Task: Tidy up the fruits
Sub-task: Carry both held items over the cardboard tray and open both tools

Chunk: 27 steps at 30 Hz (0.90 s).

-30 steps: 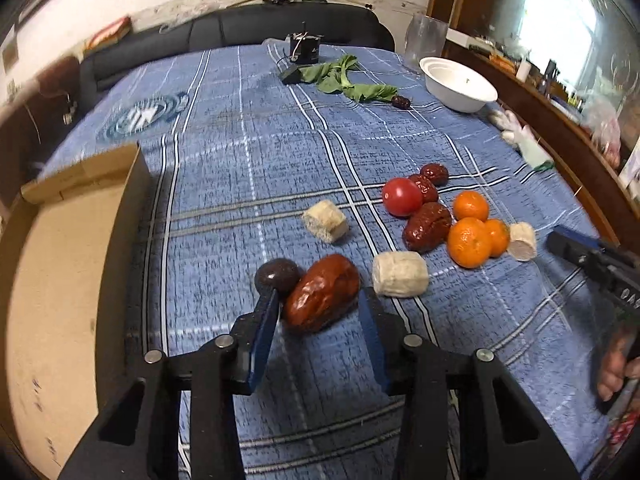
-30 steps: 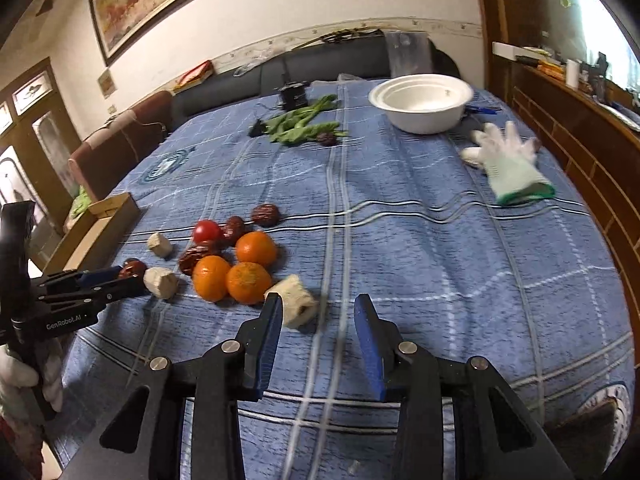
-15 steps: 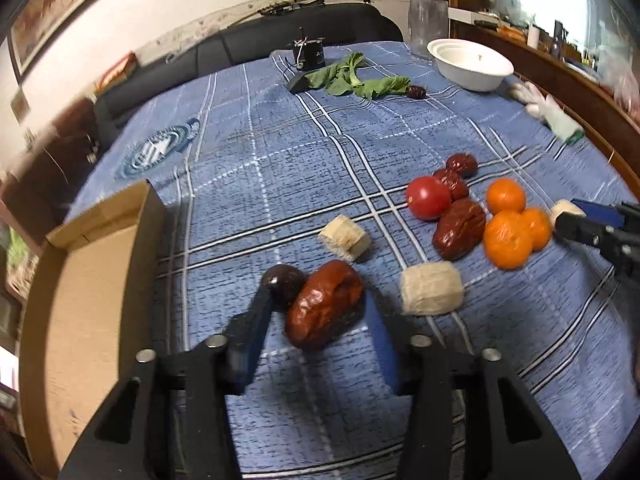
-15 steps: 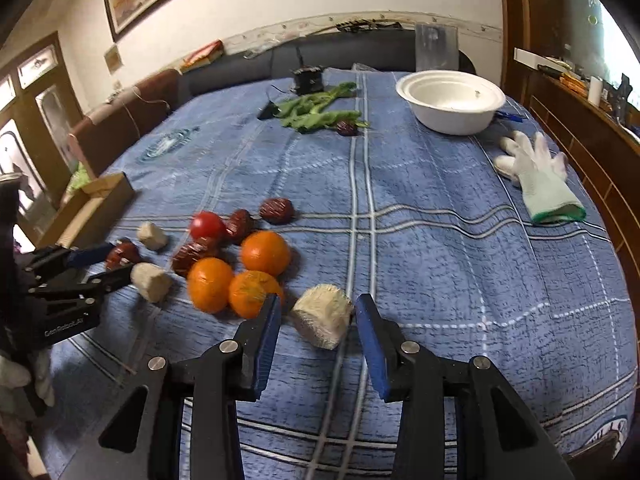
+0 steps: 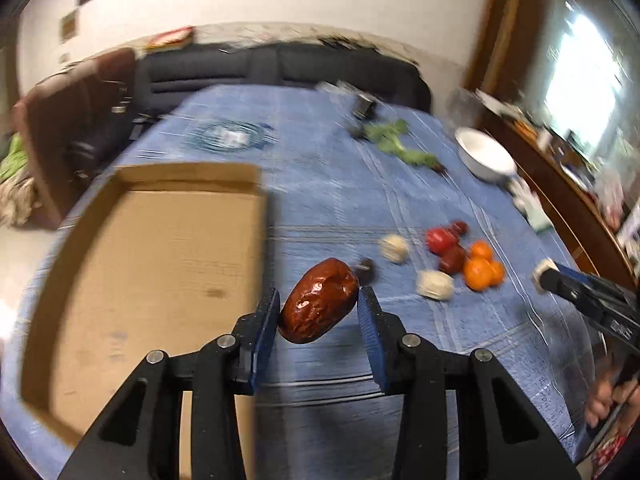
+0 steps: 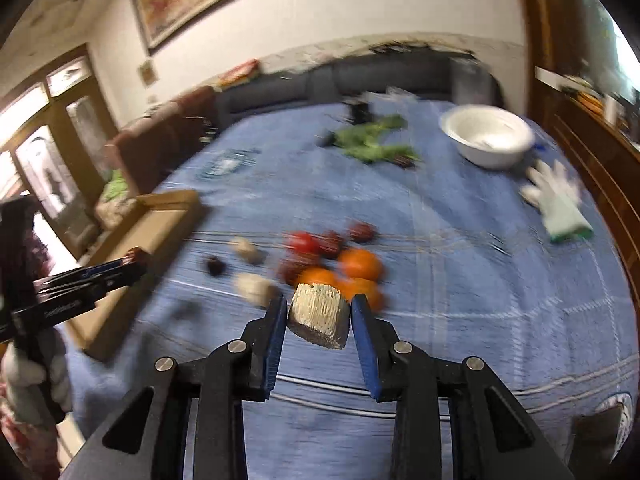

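You are holding the left gripper (image 5: 318,306) clamped on the large red date (image 5: 319,301), its blue pads pressing the date from both sides, and the fruit is hanging clear of the blue checked tablecloth (image 5: 328,184). The date is sitting just right of the cardboard box (image 5: 152,248), close to the box's right wall. The box is lying open at the cloth's left edge.

You are gripping the pale cut chunk (image 6: 319,316) with the right gripper (image 6: 319,314), jaws narrowed onto its two sides, lifted off the cloth. It is hovering well to the right of the box, with the oranges (image 6: 359,266) just behind it.

The rest of the fruit is lying to the right of the box: a small dark date (image 5: 365,269) nearest, then two pale chunks (image 5: 435,285), a red tomato (image 5: 439,239), more dark red dates (image 5: 453,259) and the oranges (image 5: 479,273) clustered touching one another. Farther from the box, the green leaves (image 6: 370,138), a white bowl (image 6: 486,136) and a white glove (image 6: 558,196) are resting on the cloth. Both views are blurring.
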Available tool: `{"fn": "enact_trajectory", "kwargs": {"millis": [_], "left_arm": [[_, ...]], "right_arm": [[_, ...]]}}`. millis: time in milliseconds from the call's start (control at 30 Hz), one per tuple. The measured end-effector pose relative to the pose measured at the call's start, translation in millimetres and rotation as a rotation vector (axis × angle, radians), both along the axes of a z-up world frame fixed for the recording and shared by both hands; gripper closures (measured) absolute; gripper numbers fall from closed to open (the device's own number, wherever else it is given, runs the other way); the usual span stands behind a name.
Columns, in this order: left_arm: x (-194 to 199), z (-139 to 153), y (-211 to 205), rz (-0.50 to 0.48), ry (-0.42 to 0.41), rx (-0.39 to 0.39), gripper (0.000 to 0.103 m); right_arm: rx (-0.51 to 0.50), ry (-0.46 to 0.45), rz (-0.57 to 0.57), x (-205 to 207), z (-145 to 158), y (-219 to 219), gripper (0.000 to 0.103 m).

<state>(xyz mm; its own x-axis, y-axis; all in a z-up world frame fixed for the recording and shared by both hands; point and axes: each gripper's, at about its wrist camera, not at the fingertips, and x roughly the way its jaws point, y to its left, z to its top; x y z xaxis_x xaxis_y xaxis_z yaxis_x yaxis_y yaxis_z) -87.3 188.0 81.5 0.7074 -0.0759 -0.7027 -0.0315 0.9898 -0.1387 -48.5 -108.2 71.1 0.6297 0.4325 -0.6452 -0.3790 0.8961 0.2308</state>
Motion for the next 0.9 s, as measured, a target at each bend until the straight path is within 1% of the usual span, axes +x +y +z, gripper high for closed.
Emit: {"fn": "enact_trajectory", "kwargs": {"millis": [67,100,133,233,300,367,467,567,700,800,900], "left_arm": [[-10,6,23,0.061,-0.012,0.016,0.064],[-18,8,39,0.108,-0.014,0.038,0.064],[-22,9,48,0.134,-0.013,0.05,0.064],[-38,0,90,0.235,0.018,0.067,0.063],[-43,-11,114,0.295,0.054,0.063,0.063],[-49,-23,134,0.341,0.084,0.057,0.063],[-54,-36,152,0.373,0.116,0.053,0.063],[-60,-42,163,0.391,0.126,0.034,0.063],[-65,-43,172,0.395,0.116,-0.007,0.063],[-69,-38,174,0.402,0.101,-0.019,0.062],[-71,-29,172,0.401,0.078,-0.042,0.057]], "right_arm": [[0.023,-0.015,0.064,-7,14,26,0.067],[0.034,-0.018,0.101,-10,19,41,0.067],[0.045,-0.016,0.141,-13,22,58,0.067],[0.081,0.02,0.271,-18,25,115,0.066],[0.092,0.056,0.353,-20,19,160,0.066],[0.065,0.069,0.418,-27,10,202,0.066],[0.024,0.094,0.494,-34,-5,251,0.066],[-0.038,0.106,0.535,-37,-23,291,0.066],[-0.084,0.125,0.554,-39,-41,311,0.065],[-0.114,0.104,0.55,-43,-47,317,0.065],[-0.128,0.08,0.563,-47,-47,318,0.062]]}}
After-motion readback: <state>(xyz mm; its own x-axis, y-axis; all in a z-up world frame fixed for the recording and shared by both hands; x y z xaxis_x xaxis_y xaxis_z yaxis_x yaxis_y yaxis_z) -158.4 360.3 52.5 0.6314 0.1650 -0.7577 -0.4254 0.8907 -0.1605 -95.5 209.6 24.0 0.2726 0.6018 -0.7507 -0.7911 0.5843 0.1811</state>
